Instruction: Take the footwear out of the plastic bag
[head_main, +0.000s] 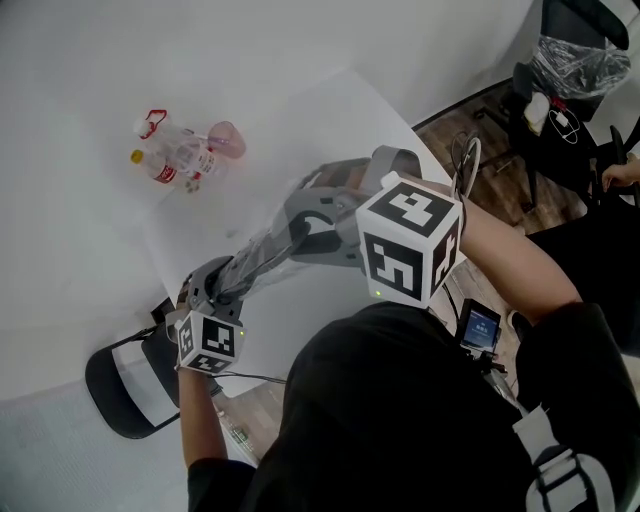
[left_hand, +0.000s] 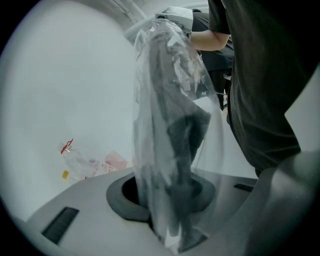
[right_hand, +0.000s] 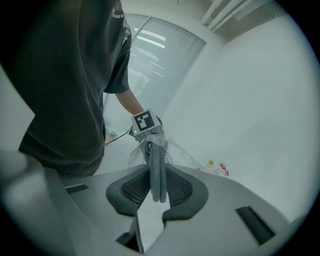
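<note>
A pair of grey footwear (head_main: 300, 222) lies inside a clear plastic bag (head_main: 252, 258), stretched in the air between my two grippers above the white table (head_main: 330, 110). My left gripper (head_main: 205, 284) is shut on the lower end of the bag; in the left gripper view the bag (left_hand: 150, 100) rises out of the left gripper (left_hand: 172, 235) with the dark footwear (left_hand: 185, 135) inside. My right gripper (head_main: 328, 232) is shut on the footwear. The right gripper view shows the grey footwear's edge (right_hand: 157, 170) pinched in the right gripper (right_hand: 157, 192).
Plastic bottles and a pink cup (head_main: 185, 150) lie at the table's far left, also seen from the left gripper as the bottles (left_hand: 85, 162). A black chair (head_main: 130, 385) stands at the lower left. Another chair with a bag (head_main: 570, 60) stands at the upper right.
</note>
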